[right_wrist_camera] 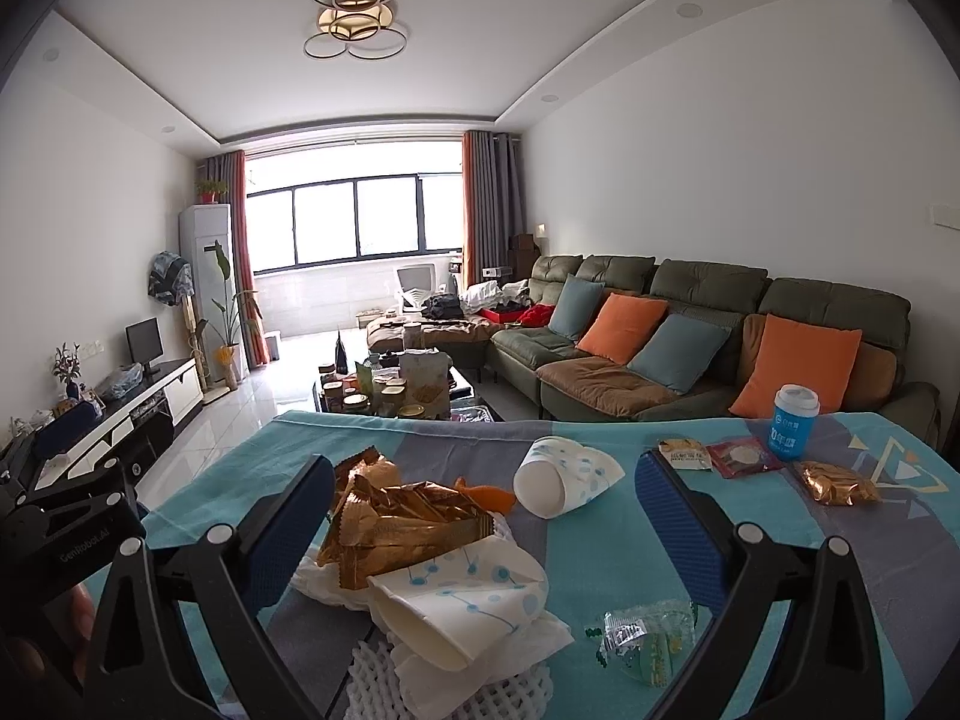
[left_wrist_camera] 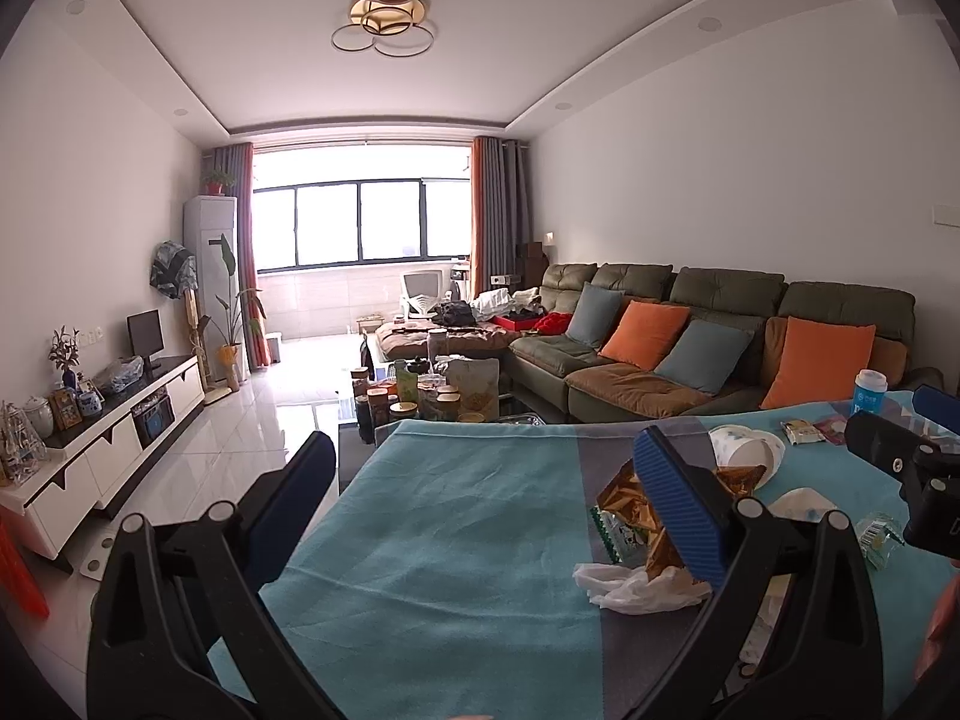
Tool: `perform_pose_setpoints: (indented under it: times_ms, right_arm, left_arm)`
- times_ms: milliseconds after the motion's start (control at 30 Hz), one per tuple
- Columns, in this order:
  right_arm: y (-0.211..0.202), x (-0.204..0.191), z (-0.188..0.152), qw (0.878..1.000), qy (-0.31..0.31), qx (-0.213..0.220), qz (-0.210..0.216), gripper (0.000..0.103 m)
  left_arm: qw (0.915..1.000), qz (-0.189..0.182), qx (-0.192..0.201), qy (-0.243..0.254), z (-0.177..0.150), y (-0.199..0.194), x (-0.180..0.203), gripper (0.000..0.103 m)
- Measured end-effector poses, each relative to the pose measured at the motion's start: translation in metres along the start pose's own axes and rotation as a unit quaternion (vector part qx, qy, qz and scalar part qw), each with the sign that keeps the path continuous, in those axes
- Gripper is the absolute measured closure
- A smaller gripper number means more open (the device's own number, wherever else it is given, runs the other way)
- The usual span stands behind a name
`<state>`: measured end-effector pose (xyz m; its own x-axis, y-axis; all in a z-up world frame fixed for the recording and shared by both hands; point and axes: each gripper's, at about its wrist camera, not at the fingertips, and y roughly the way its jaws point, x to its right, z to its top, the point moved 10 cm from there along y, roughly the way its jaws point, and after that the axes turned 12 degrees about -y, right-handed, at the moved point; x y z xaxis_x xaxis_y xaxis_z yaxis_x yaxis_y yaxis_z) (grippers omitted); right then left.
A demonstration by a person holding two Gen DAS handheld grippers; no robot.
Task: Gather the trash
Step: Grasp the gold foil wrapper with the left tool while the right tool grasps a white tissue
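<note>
Trash lies on a table under a teal and grey cloth [right_wrist_camera: 600, 546]. In the right wrist view, gold foil wrappers [right_wrist_camera: 396, 522], a crushed paper cup [right_wrist_camera: 456, 600], white foam netting [right_wrist_camera: 444, 684] and a clear green wrapper [right_wrist_camera: 648, 642] lie between and before my fingers. A second crushed paper cup [right_wrist_camera: 558, 474] lies further off. My right gripper [right_wrist_camera: 486, 516] is open and empty above this pile. My left gripper [left_wrist_camera: 486, 480] is open and empty over the table's left part, its right finger beside the gold wrappers [left_wrist_camera: 630, 498] and white tissue [left_wrist_camera: 636, 588].
A blue cup [right_wrist_camera: 793, 420], small snack packets [right_wrist_camera: 744, 456] and another gold wrapper [right_wrist_camera: 837, 483] sit at the table's far right. Beyond the table are a coffee table with jars [right_wrist_camera: 384, 390], a green sofa [right_wrist_camera: 690, 324] with cushions, and a TV cabinet [left_wrist_camera: 120, 438] at left.
</note>
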<state>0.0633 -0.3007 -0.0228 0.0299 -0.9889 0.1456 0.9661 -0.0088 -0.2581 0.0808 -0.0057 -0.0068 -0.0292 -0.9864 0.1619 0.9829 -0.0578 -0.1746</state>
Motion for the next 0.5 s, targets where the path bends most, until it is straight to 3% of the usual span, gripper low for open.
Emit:
perform_pose_setpoints:
  times_ms: [300,500]
  right_arm:
    - [0.010,0.002,-0.012,0.999,0.000,-0.028,0.018,0.006]
    - [0.026,-0.003,-0.033,0.995,-0.003,-0.084,0.055,0.006]
  left_arm:
    - [0.9987,-0.022,-0.042,0.016,-0.019,0.014,0.014,0.005]
    - [0.9897,-0.065,-0.126,0.017,-0.049,0.036,0.027,0.005]
